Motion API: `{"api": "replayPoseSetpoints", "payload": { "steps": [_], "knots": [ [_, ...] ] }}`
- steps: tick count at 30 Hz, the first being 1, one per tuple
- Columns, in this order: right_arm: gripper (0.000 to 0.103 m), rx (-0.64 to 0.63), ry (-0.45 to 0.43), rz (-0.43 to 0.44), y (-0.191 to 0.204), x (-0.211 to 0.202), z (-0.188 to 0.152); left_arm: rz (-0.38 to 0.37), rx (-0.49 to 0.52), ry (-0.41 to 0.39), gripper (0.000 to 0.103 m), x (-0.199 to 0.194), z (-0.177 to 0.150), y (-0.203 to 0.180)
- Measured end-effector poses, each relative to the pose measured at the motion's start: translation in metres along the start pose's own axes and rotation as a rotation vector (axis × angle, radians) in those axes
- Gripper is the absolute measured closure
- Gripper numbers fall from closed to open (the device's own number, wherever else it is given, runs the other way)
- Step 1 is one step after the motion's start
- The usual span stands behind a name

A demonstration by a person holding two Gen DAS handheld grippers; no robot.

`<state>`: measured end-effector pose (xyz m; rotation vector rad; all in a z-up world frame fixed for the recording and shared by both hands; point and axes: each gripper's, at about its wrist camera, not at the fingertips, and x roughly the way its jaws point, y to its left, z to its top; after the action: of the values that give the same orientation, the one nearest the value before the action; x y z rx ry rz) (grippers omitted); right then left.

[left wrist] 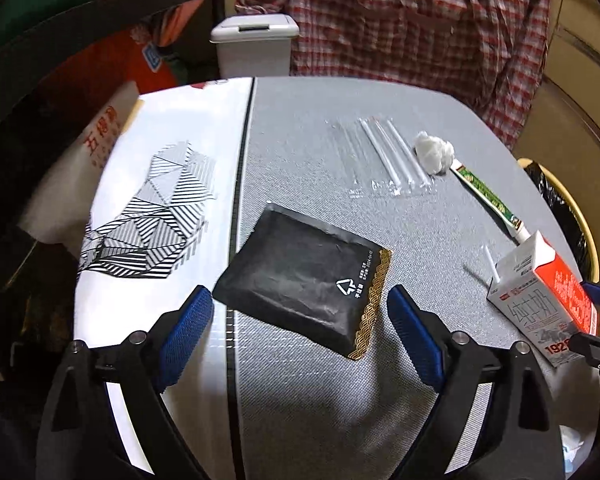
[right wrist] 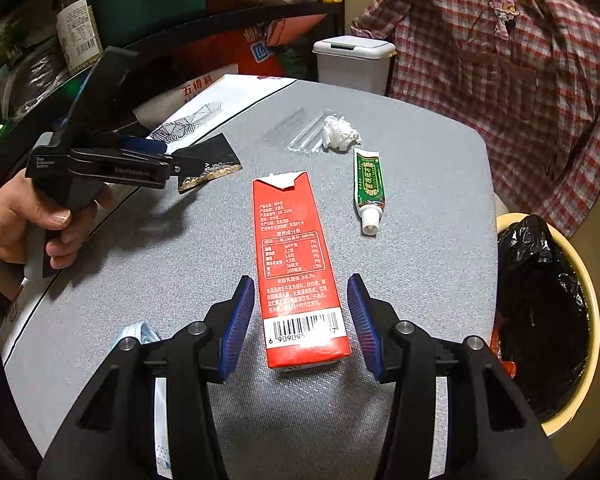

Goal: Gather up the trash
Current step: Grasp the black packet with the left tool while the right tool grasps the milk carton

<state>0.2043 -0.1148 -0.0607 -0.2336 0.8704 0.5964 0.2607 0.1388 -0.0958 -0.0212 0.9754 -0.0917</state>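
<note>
Grey worktop (right wrist: 420, 184) w/ trash spread over it. Left claw (left wrist: 300, 312) is wide apart, hanging just over the near edge of a black pouch (left wrist: 304, 276) w/ gold trim that lies flat by the worktop's left side; pads not touching it. Right claw (right wrist: 301, 320) is apart too, one pad each side of the barcode end of a red milk carton (right wrist: 296, 256) lying flat; small gap on both sides, no squeeze. Farther back: green toothpaste tube (right wrist: 369, 188), crumpled white tissue (right wrist: 340, 134) just beside clear straw wrappers (left wrist: 380, 156). Face mask (right wrist: 140, 332) at near edge under right claw. Bin w/ black bag (right wrist: 540, 312) sits off worktop's right side; white lidded bin (right wrist: 354, 60) behind it.
</note>
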Motion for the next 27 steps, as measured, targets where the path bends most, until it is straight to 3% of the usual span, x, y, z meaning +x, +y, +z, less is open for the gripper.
{"api": "replayPoseSetpoints", "payload": {
  "steps": [6,14,16,23,27],
  "knots": [
    [0.054,-0.007,0.011,0.001,0.001,0.005,0.0,0.043,0.049,0.027,0.012,0.011,0.002,-0.008],
    [0.055,-0.011,0.023,-0.002,0.002,0.008,-0.001,0.047,0.043,0.012,0.011,0.015,0.007,-0.01],
    [0.055,-0.014,0.025,0.0,0.001,0.009,-0.001,0.043,0.048,0.005,0.015,0.015,0.008,-0.012],
    [0.062,-0.016,0.023,0.008,0.0,0.006,-0.002,0.026,0.067,-0.006,0.051,0.01,0.012,-0.016],
    [0.063,-0.02,0.025,0.006,0.002,0.005,-0.001,0.024,0.061,-0.008,0.061,0.009,0.012,-0.015]
  ]
}}
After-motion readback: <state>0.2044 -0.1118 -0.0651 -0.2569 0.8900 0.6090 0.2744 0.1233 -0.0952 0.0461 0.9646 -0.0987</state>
